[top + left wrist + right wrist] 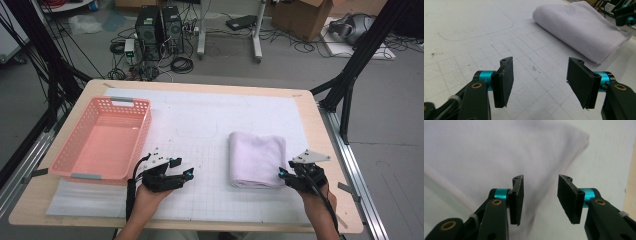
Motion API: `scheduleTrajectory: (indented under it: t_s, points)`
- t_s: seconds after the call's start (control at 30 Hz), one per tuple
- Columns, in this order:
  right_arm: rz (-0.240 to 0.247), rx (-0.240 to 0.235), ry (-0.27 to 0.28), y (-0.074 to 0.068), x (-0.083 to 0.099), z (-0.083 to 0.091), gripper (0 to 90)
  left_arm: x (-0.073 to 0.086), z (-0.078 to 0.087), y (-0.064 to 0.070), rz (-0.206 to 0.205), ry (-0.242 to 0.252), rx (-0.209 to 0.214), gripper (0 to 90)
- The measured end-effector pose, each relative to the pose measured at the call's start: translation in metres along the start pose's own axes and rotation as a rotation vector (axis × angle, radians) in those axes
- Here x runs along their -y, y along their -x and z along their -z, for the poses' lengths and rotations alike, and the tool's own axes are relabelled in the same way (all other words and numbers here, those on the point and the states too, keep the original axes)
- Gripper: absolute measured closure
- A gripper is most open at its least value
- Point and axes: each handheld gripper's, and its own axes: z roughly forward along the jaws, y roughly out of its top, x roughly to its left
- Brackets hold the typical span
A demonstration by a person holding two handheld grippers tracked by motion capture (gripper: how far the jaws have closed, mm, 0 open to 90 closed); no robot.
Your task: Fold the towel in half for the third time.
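Right claw, jaws spread at the folded towel's corner, risks pinching one layer only, unfolding it.

Lab: computer towers, floor cables, cardboard box.

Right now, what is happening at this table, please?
A person holds a two-jaw tool in each hand over a white gridded mat. The right tool, jaws open, sits at the near right corner of a folded white towel, apparently about to grip it. The left tool, also open, holds nothing and is near the mat, beside a pink basket that holds nothing.
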Motion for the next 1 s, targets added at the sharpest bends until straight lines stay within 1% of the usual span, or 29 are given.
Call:
scheduleTrajectory:
  t_s: [0.03, 0.13, 0.3, 0.37, 0.4, 0.43, 0.53, 0.67, 0.77, 0.83, 0.87, 0.9, 0.93, 0.97, 1.0]
  points:
    - [0.006, -0.007, 0.016, 0.001, -0.005, -0.003, 52.0, 0.000, 0.000, 0.000, 0.002, 0.001, -0.001, 38.7]
    - [-0.012, -0.036, 0.056, 0.004, -0.020, -0.020, 49.8, 0.000, 0.000, 0.000, 0.002, 0.001, 0.002, 38.7]
    - [-0.017, -0.073, 0.082, 0.006, -0.043, -0.049, 49.7, 0.000, 0.001, 0.000, 0.001, 0.000, 0.005, 38.7]
    - [-0.009, -0.071, 0.067, 0.005, -0.054, -0.060, 49.5, 0.000, 0.001, 0.000, 0.000, 0.000, 0.002, 38.6]
    - [-0.003, -0.077, 0.067, 0.005, -0.059, -0.065, 49.5, 0.000, 0.001, -0.001, -0.001, -0.001, 0.002, 38.7]
    - [-0.008, -0.094, 0.066, 0.005, -0.064, -0.070, 49.4, 0.000, 0.001, -0.001, 0.000, 0.000, 0.002, 38.7]
    - [-0.005, -0.105, 0.048, 0.005, -0.076, -0.085, 47.2, 0.000, 0.000, -0.001, 0.002, -0.002, 0.005, 38.7]
    - [-0.035, -0.129, 0.018, 0.007, -0.083, -0.103, 42.7, 0.001, 0.000, 0.000, 0.002, -0.003, 0.005, 38.7]
    - [-0.018, -0.134, -0.016, 0.005, -0.086, -0.114, 42.9, 0.001, -0.001, 0.000, 0.000, -0.008, 0.006, 38.8]
    - [-0.003, -0.142, -0.054, 0.003, -0.088, -0.120, 47.1, 0.001, -0.001, -0.001, -0.004, -0.010, 0.006, 38.8]
    - [0.002, -0.146, -0.063, 0.001, -0.088, -0.122, 50.7, 0.001, -0.001, -0.001, -0.004, -0.010, 0.006, 38.8]
    - [0.002, -0.146, -0.063, 0.001, -0.088, -0.122, 50.7, 0.001, -0.001, -0.001, 0.003, -0.008, 0.004, 38.8]
    - [0.019, -0.162, -0.068, -0.001, -0.089, -0.122, 66.6, 0.001, -0.001, -0.002, 0.003, -0.005, 0.002, 38.7]
    - [0.024, -0.170, -0.070, -0.002, -0.090, -0.121, 75.2, 0.001, 0.000, -0.002, 0.003, -0.006, 0.001, 38.7]
    - [0.036, -0.164, -0.066, -0.002, -0.090, -0.120, 80.6, 0.001, 0.000, -0.003, 0.003, -0.005, 0.001, 38.8]
